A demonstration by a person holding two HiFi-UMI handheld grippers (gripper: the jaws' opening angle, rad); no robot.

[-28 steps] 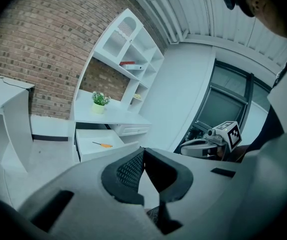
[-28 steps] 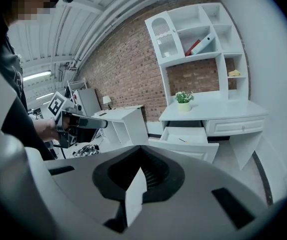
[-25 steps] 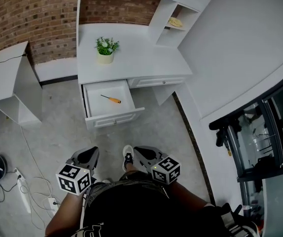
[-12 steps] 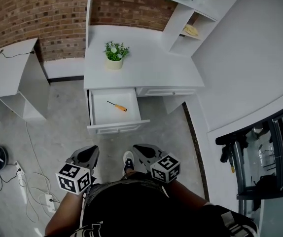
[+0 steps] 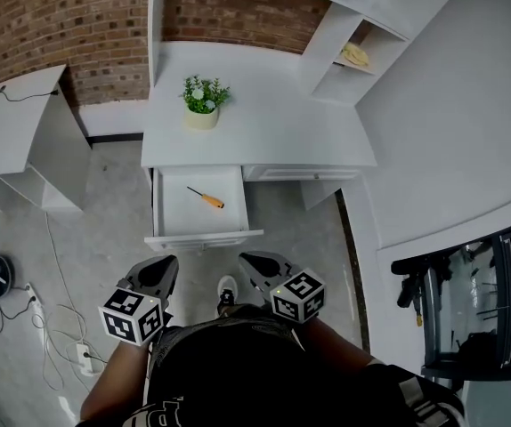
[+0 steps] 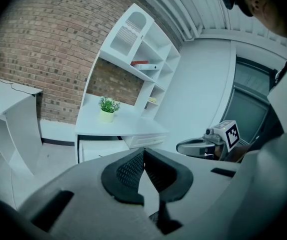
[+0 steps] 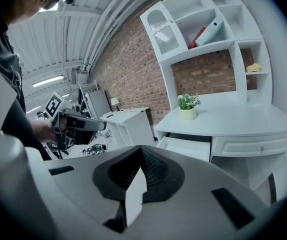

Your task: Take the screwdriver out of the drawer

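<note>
The screwdriver [image 5: 206, 197], thin with an orange handle, lies in the open white drawer [image 5: 168, 222] under the left half of the white desk [image 5: 264, 136]. Both grippers hang low in front of me, short of the drawer and apart from it. My left gripper [image 5: 167, 263] is shut, its dark pads meeting with nothing between them [image 6: 143, 150]. My right gripper [image 5: 245, 258] is shut and empty too [image 7: 142, 149]. The right gripper view shows the drawer [image 7: 186, 148] pulled out below the desk top. The screwdriver is too small to make out in either gripper view.
A potted plant [image 5: 202, 101] stands on the desk. Shelves [image 5: 355, 47] rise at the desk's back right. A low white side table [image 5: 15, 123] stands to the left. Cables and a power strip [image 5: 85, 356] lie on the floor. A white wall [image 5: 451, 123] runs along the right.
The desk and open drawer have come closer in the head view as I walked towards them. Both grippers stay shut and held low in front of me.
</note>
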